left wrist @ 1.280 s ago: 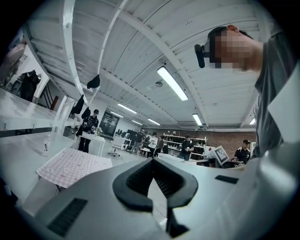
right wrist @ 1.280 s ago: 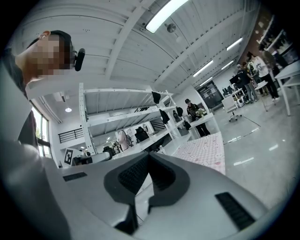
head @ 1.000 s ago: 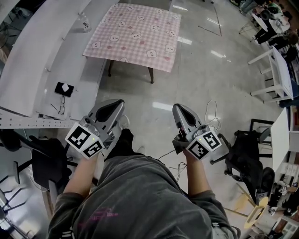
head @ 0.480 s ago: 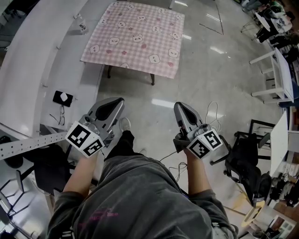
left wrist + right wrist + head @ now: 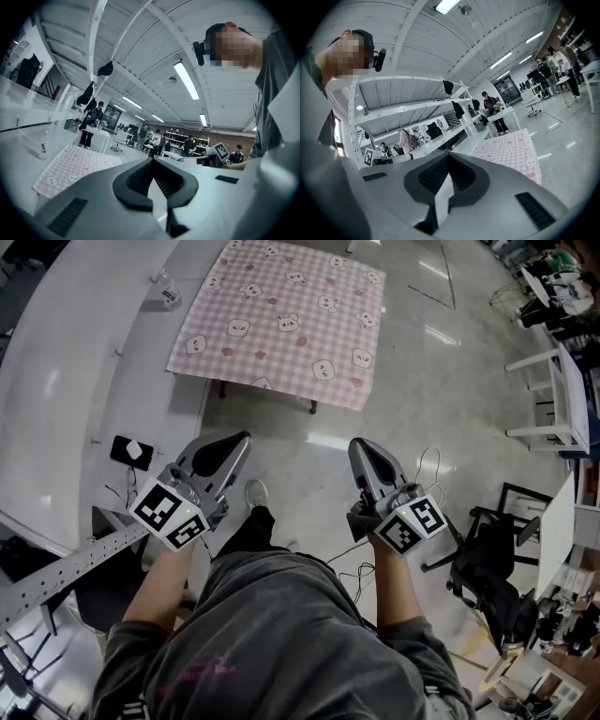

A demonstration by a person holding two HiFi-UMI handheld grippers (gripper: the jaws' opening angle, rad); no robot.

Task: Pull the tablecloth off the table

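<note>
Hand-held gripper (image 5: pixel 152 161) jaws together, pink checked tablecloth (image 5: pixel 70 168) spread ahead at left

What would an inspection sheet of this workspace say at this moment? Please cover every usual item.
Surface: table is covered by the cloth; only its legs show.
Job's things: pink checked tablecloth lies flat on the table, untouched.
Clutter: clear bottle and small black device on the white counter.
Grippers: left gripper and right gripper are both shut, empty, well short of the cloth.
Cables: thin cable lies loose on the floor.
Surroundings: glossy floor, black chair, people far off.
</note>
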